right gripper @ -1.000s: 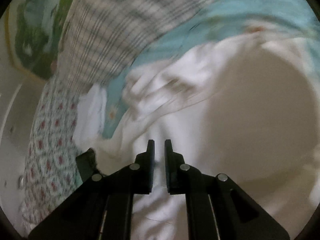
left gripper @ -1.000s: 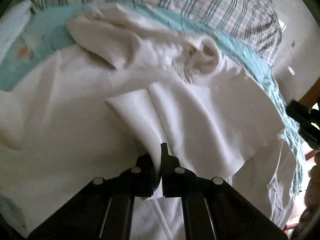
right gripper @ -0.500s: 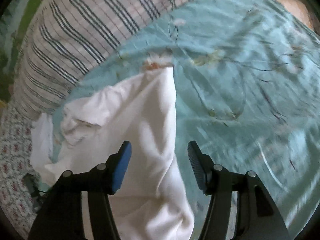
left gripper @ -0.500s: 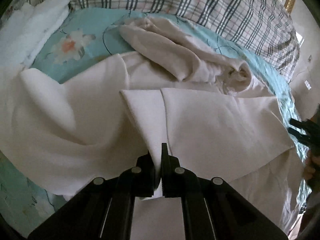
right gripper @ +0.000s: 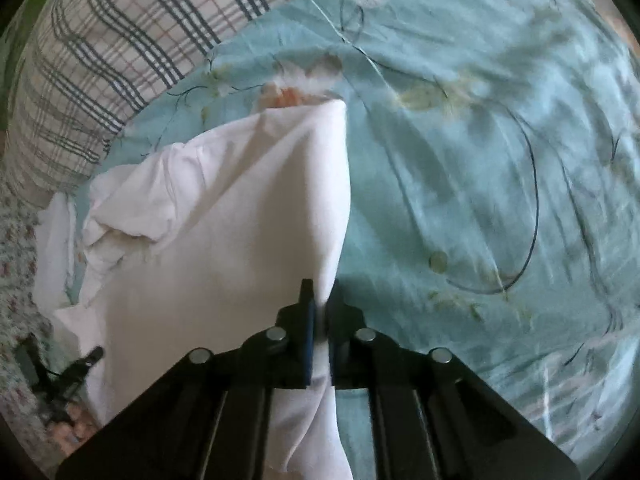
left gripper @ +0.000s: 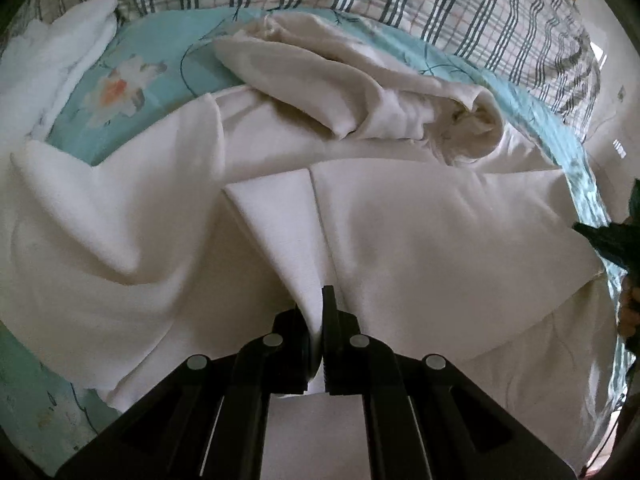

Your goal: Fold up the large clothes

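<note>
A large white garment [left gripper: 400, 232] lies crumpled across a teal bed sheet, one flap folded over its middle and a bunched sleeve [left gripper: 360, 92] behind it. My left gripper [left gripper: 316, 312] is shut on a pinched ridge of that flap. In the right wrist view the same white garment [right gripper: 240, 220] fills the left half. My right gripper [right gripper: 320, 300] has its jaws closing on the garment's right-hand edge, and the cloth is pinched between the pads. The right gripper [left gripper: 608, 240] also shows as a dark shape at the left wrist view's right edge.
A plaid pillow or quilt [left gripper: 400, 0] runs along the back of the bed, also the plaid [right gripper: 100, 60]. Bare teal floral sheet [right gripper: 480, 160] spreads to the right of the garment. Another white cloth [left gripper: 52, 72] lies at the far left. A flowered fabric [right gripper: 16, 240] borders the bed.
My right gripper swung from over the garment to its right edge, opened wide, then closed on that edge. The left gripper kept its grip while the folded flap settled flatter.
</note>
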A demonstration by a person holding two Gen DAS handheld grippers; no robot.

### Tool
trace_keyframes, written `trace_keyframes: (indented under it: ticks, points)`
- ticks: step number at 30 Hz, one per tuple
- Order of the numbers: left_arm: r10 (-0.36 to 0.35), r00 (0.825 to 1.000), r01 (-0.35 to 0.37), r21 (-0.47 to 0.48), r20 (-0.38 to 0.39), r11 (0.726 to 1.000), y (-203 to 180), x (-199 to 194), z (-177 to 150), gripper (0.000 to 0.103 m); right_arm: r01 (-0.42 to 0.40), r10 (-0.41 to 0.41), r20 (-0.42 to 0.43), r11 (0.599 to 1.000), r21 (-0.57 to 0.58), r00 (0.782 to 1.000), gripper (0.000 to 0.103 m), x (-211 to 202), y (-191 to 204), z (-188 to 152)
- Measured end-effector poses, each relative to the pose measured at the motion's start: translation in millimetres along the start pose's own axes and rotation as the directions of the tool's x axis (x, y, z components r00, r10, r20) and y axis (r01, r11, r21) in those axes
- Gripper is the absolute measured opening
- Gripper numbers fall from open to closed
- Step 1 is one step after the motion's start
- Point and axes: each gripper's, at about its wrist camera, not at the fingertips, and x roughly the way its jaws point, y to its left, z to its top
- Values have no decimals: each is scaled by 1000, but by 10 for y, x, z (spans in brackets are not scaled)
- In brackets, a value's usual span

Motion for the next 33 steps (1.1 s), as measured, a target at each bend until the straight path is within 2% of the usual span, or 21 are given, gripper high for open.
trace_keyframes:
  ticks: [3,4,5,8,9,10,15,19,22,24,26,27,28,29,31,33]
  points:
    - [-17,1000,17,-19,-9,1000,44,-27,-13,5,-25,27,40,999,-35,999,30,-381,50,-260]
    - [-28,1000,28,-34,-14,999,60,-50,-29,5,-19,22,55,999,-49,998,45,-497,68,-373]
    - [-38,999,37,-44,-16,998,71,-79,-47,6,-15,19,62,998,-64,998,56,-595,82,-491]
    - [-62,998,62,-59,2,996,92,-281,-192,23,-25,30,56,996,-89,998,57,-801,100,-829]
    - [-60,998,61,-60,15,996,104,-374,-259,35,-28,33,61,996,-87,998,57,-864,101,-928]
    - [-55,998,56,-63,28,996,129,-468,-324,43,-33,39,71,996,-81,997,57,-925,100,-1020]
    - [0,997,11,-155,74,988,561,-887,-626,47,-108,115,83,990,-87,990,57,-1034,281,-1319]
    - [84,992,-54,-283,97,958,1170,-1034,-705,55,-146,154,60,982,-122,986,57,-965,547,-1446]
    - [138,983,-80,-402,118,912,1719,-1075,-648,55,-166,171,24,974,-154,985,57,-863,776,-1513]
    - [184,974,-93,-503,134,859,2134,-1108,-587,56,-170,175,11,970,-175,985,57,-834,886,-1546]
    - [256,955,-121,-599,146,791,2558,-1128,-511,56,-172,176,5,967,-190,984,57,-819,951,-1562]
    - [272,951,-123,-624,149,772,2707,-1132,-497,56,-173,177,3,965,-195,984,57,-802,992,-1565]
    - [277,949,-117,-654,148,748,2869,-1106,-460,56,-176,179,0,965,-195,984,57,-781,1012,-1562]
    - [253,956,-83,-695,146,714,3077,-1039,-425,56,-178,180,-8,965,-195,984,57,-742,1052,-1562]
    - [199,965,-6,-745,170,667,3391,-939,-386,56,-181,181,-22,962,-202,983,57,-692,1113,-1577]
    - [189,958,48,-773,214,632,3567,-909,-373,56,-176,173,-30,961,-213,984,57,-641,1199,-1591]
